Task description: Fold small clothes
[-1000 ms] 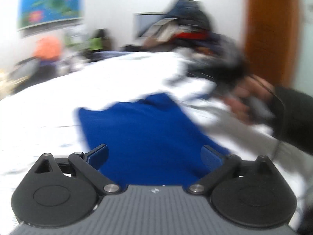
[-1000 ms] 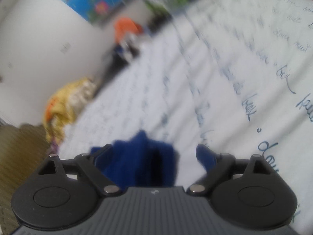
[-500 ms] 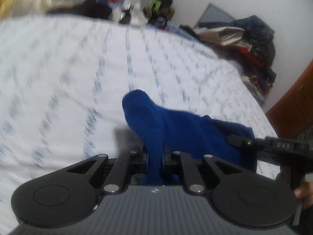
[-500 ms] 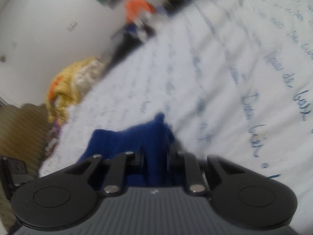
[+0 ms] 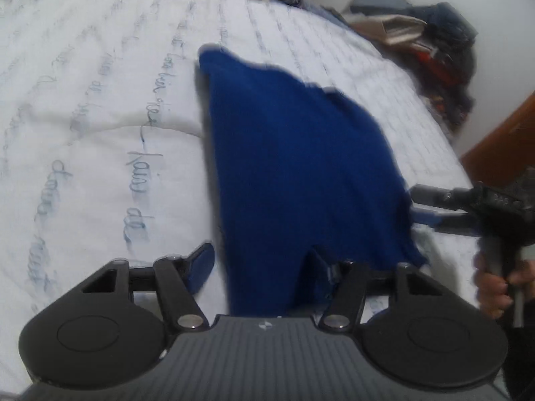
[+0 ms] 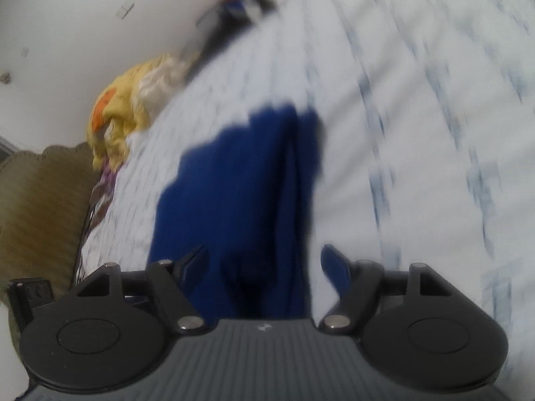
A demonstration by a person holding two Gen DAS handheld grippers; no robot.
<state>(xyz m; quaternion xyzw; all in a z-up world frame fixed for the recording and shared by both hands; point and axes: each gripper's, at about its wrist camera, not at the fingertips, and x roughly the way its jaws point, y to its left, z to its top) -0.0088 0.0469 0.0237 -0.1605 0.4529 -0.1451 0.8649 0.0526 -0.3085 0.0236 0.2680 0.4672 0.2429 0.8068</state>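
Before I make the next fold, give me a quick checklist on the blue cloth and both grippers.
1. Left gripper letting go: ok, jaws opening, pads apart, though the blue knitted cloth lies between them.
2. Right gripper letting go: ok, jaws opening, cloth between the pads but not pinched.
3. Cloth resting on the white bedsheet with blue handwriting print: ok.
4. Cloth lying flat, without creases: cannot tell, pictures are blurred.
5. Edges lined up: cannot tell.
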